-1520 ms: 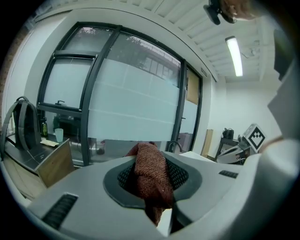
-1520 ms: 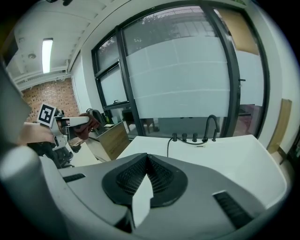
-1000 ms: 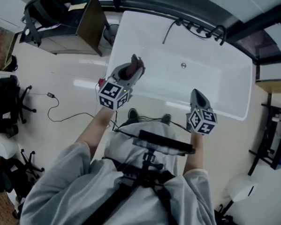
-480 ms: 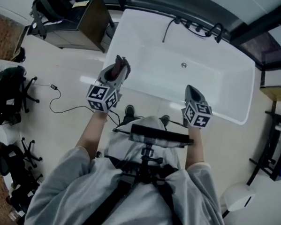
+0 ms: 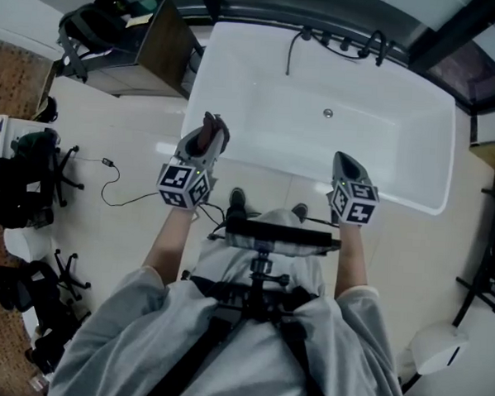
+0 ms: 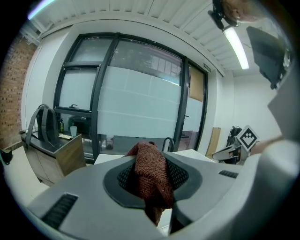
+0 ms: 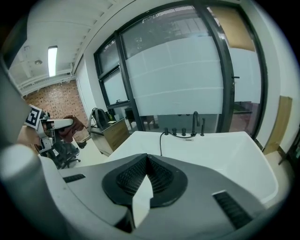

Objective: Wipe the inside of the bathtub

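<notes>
Left tool (image 6: 151,157): jaws clamped on a rust-brown cloth (image 6: 150,180), whose lower end is hidden between the jaw bodies. Right tool (image 7: 145,164): jaws closed tip to tip, nothing between them. Both are held over the near rim of the white bathtub (image 5: 382,150), the left at its near-left corner. Black tap fittings (image 5: 342,42) on the far rim are too small to make out.

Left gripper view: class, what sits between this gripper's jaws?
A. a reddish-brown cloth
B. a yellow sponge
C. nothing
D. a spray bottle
A: in the left gripper view the left gripper is closed on a reddish-brown cloth, which bunches up above the pads and hangs down between them.
</notes>
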The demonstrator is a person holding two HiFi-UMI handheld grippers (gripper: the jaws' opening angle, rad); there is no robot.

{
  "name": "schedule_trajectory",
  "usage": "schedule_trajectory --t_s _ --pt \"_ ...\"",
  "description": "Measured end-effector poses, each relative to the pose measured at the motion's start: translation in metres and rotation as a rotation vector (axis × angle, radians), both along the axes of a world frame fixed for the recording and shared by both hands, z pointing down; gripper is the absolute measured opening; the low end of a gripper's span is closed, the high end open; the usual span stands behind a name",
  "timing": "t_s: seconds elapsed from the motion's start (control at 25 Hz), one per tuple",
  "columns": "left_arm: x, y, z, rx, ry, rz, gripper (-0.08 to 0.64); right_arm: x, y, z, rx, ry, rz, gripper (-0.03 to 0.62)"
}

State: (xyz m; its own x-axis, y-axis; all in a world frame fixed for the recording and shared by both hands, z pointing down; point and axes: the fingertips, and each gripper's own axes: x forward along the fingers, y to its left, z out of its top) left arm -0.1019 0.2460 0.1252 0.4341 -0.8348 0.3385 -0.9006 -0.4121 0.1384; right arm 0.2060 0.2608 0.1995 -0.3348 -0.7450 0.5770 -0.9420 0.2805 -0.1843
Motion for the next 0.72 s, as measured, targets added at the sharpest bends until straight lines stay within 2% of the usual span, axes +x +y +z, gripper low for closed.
schedule_trajectory --t_s 0.72 --pt "0.011 0.016 0.002 -0.006 -0.004 0.068 0.094 0.007 0.028 -0.003 0.009 0.011 0.057 0.008"
